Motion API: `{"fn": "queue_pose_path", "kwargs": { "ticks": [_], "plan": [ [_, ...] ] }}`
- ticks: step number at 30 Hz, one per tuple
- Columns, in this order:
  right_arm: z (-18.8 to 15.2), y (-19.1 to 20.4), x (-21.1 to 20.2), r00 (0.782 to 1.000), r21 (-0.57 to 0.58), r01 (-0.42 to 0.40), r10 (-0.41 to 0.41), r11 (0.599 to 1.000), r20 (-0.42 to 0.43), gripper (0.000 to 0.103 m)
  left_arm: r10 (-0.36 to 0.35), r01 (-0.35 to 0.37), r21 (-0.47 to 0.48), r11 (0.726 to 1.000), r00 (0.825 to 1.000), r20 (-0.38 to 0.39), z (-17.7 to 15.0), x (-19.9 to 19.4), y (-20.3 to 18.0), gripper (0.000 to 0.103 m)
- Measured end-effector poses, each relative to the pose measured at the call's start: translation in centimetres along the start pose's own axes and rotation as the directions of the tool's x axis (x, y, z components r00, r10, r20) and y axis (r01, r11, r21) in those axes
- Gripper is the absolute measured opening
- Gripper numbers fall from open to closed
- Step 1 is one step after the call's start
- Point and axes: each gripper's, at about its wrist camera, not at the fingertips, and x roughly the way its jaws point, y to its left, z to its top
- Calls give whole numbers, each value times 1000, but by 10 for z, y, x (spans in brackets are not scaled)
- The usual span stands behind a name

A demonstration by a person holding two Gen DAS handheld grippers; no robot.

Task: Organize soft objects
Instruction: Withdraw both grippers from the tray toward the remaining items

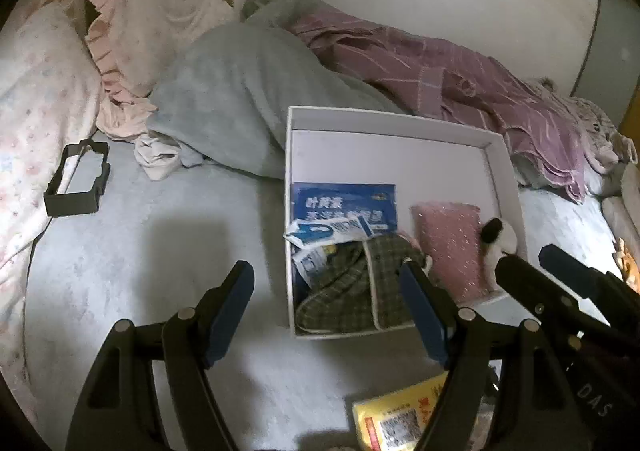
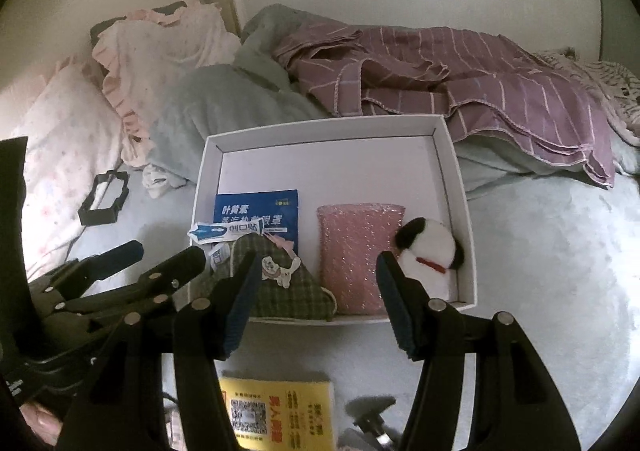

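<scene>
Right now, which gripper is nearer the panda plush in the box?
Right. The right gripper hangs just short of the panda plush; the left gripper sits farther off, beyond the green plaid cloth.

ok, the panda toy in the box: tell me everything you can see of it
The panda toy is a small, round, fluffy plush: white body, black ears or patches, a red strip at the neck. It lies in the white box's near right corner, against the right wall and beside the pink glittery pouch. No fingers touch it.
</scene>
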Motion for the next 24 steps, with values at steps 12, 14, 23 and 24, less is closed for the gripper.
{"fn": "queue_pose_path", "kwargs": {
  "ticks": [12, 14, 23, 24],
  "plan": [
    [-49, 7, -51, 969, -141, 223, -203, 965, 143, 69, -170, 184, 91, 979, 975, -141, -8, -7, -25, 76],
    [-55, 5, -53, 976, -140, 207, -195, 968, 93, 69, -182, 202, 121, 972, 970, -163, -11, -7, -33, 76],
    [-84, -6, -77, 992, -52, 119, -121, 992, -34, 69, -194, 241, 212, 947, 956, -219, -21, -8, -48, 76],
    [-88, -7, -83, 994, -45, 104, -105, 994, -23, 69, -200, 249, 220, 943, 954, -224, -22, -9, -49, 76]
  ]
}}
